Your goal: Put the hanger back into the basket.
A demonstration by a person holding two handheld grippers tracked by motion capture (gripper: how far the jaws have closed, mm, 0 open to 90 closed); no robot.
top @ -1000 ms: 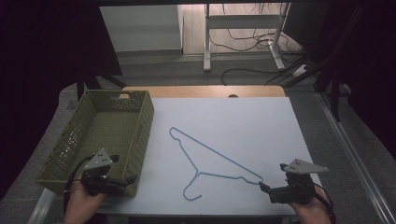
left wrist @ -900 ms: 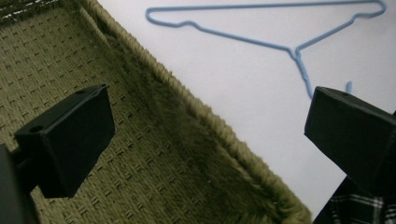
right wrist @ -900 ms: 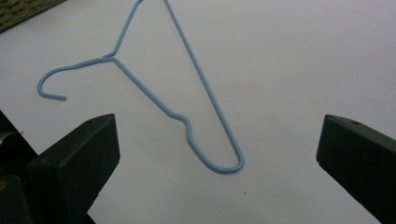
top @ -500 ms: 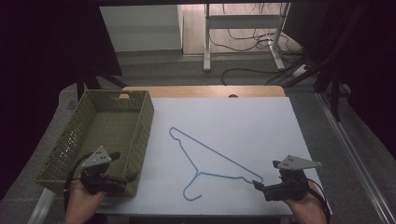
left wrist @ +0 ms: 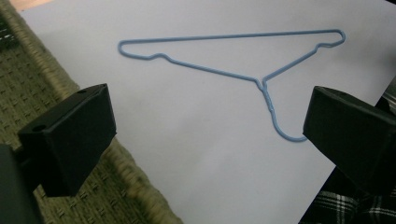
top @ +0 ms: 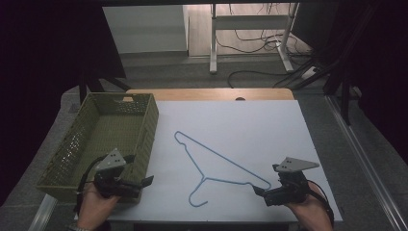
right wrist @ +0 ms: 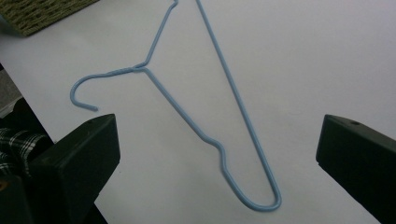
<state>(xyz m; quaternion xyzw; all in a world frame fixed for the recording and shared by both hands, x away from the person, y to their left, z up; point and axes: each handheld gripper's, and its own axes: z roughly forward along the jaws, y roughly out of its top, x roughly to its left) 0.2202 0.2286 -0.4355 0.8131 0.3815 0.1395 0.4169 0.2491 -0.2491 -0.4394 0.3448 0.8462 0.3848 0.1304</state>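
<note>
Since a second ago the right gripper point(top: 262, 191) has crept a little leftward toward the hanger point(top: 216, 166), its tip now just beside the hanger's near corner; the left gripper point(top: 144, 182) has hardly shifted, and the hanger lies where it lay.

From above, the basket point(top: 144, 126) sits at the table's point(top: 288, 125) left, with the left gripper hovering over its near right corner. The hanger rests flat on the white tabletop, right of the basket, between the two grippers.

Seen from the left gripper view, woven basket wall point(left wrist: 28, 88) runs under the left jaw, and checked cloth point(left wrist: 345, 210) shows at the lower right. The right gripper view shows the hanger's point(right wrist: 219, 135) rounded shoulder end close up, between its jaws but below them, untouched.

Both grippers stand released, jaws wide, holding nothing.

The hanger's long bar runs diagonally from far left to near right; its hook point(top: 197, 195) curls toward the table's near edge.
</note>
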